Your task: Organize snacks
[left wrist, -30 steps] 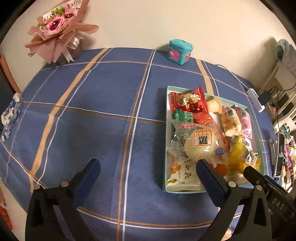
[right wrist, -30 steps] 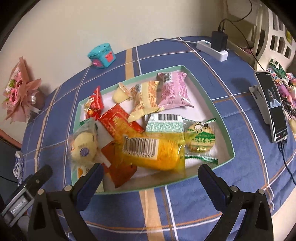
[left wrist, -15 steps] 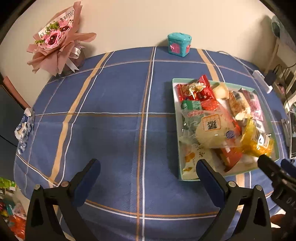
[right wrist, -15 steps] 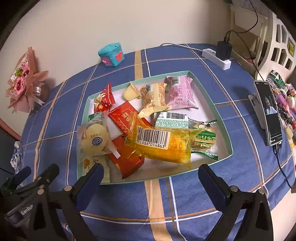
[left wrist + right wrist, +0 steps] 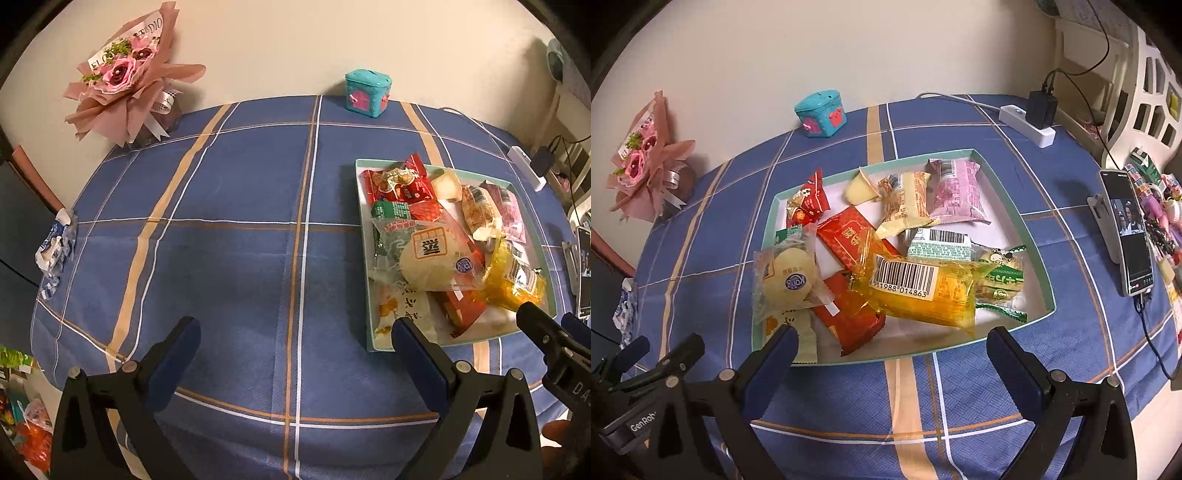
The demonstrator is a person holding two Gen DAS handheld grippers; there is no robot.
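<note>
A shallow green-rimmed tray (image 5: 1027, 218) (image 5: 364, 258) on the blue plaid tablecloth holds several wrapped snacks. Among them are a yellow pack with a barcode (image 5: 923, 291) (image 5: 513, 280), a round pale bun in clear wrap (image 5: 788, 280) (image 5: 432, 258), red packs (image 5: 846, 240) (image 5: 399, 184), a pink pack (image 5: 955, 192) and a green-and-white biscuit pack (image 5: 997, 277). My right gripper (image 5: 888, 347) stands open just before the tray's near rim, holding nothing. My left gripper (image 5: 295, 339) is open over bare cloth, left of the tray. Each gripper shows at the edge of the other's view.
A pink bouquet (image 5: 125, 81) and a teal box (image 5: 367, 92) stand at the back by the wall. A power strip with a charger (image 5: 1030, 122) and a phone on a stand (image 5: 1126, 229) lie to the right. A crumpled wrapper (image 5: 55, 247) sits at the left edge.
Both grippers have drawn back and up from the tray, so more of the table shows. The snacks lie as before. Both stay open.
</note>
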